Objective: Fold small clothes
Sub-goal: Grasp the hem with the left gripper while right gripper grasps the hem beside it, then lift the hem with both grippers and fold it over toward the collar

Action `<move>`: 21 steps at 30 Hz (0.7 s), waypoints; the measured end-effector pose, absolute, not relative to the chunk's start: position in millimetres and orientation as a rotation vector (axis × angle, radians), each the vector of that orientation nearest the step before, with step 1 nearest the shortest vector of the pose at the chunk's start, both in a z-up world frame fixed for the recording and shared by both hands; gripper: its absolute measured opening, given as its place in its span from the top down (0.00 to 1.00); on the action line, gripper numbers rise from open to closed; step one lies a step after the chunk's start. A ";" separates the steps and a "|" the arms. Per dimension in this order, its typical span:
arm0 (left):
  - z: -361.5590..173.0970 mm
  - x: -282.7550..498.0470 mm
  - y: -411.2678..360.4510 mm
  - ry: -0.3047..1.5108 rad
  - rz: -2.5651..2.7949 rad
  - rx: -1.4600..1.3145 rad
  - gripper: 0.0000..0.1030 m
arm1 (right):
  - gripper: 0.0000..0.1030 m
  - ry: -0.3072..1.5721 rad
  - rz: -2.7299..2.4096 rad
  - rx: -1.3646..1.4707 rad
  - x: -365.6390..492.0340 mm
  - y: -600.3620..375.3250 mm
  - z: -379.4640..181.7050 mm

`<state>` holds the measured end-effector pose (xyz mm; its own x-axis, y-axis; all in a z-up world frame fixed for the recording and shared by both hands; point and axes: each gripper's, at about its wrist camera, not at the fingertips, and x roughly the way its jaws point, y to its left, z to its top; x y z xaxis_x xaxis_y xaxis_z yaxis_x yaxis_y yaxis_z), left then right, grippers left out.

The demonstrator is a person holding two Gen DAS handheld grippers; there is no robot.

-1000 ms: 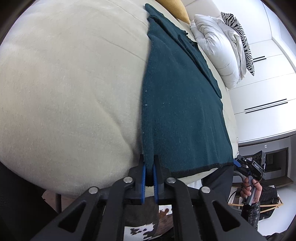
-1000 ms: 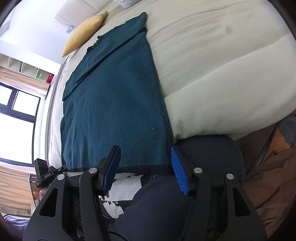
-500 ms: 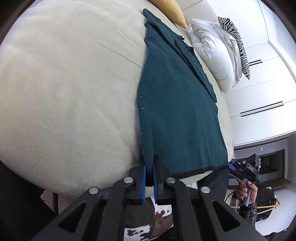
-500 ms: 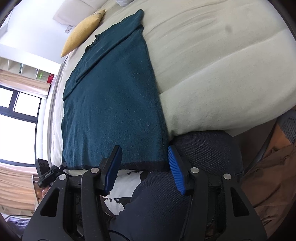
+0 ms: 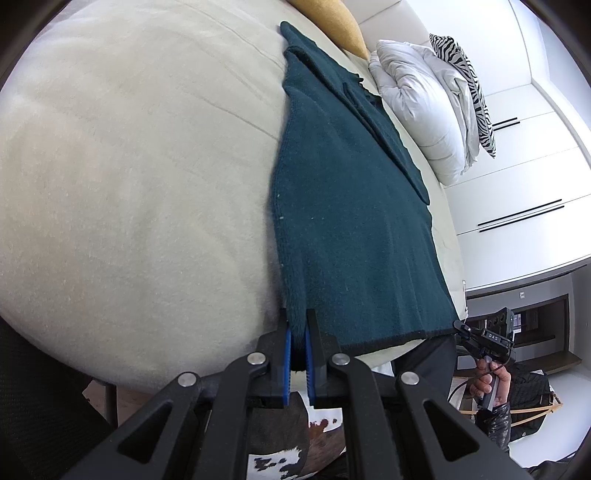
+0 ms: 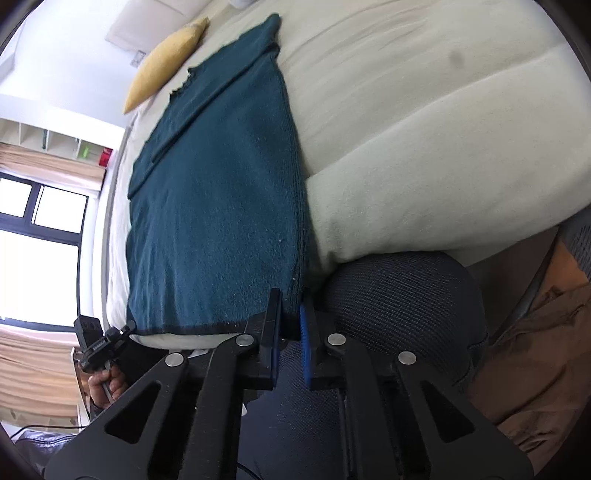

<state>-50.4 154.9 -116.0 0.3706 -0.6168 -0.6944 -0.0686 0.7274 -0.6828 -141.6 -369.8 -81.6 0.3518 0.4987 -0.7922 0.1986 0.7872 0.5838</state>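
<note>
**Supervisor:** Report the left wrist view.

**Operator:** I see the left gripper (image 5: 298,345) clamped on the near hem corner of the teal garment (image 5: 354,221). The garment lies flat on the cream bed cover (image 5: 129,184), its hem at the bed's near edge and its collar end toward the yellow pillow (image 5: 328,18). The white duvet (image 5: 424,118) sits just past the garment's far side. I judge that a corner grip lets the hem lift as one straight line.

**Supervisor:** Right wrist view?

**Operator:** The right gripper (image 6: 291,325) is nearly closed over the opposite hem corner of the garment (image 6: 221,192); cloth sits between the fingers, so I read it as gripping. My knee (image 6: 399,302) is just beside that corner.

**Supervisor:** Next step?

**Operator:** I judge both corners should travel together toward the collar end.
</note>
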 end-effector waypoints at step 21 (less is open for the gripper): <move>-41.9 -2.8 190.5 0.869 -0.470 -0.889 0.93 | 0.95 0.840 0.271 0.699 -74.2 -351.6 13.0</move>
<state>-2.8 190.5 -41.9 0.5797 -0.6761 -0.4548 0.0104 0.5642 -0.8255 -74.2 -351.6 13.0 0.6501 0.4814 -0.5878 0.0463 0.7471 0.6631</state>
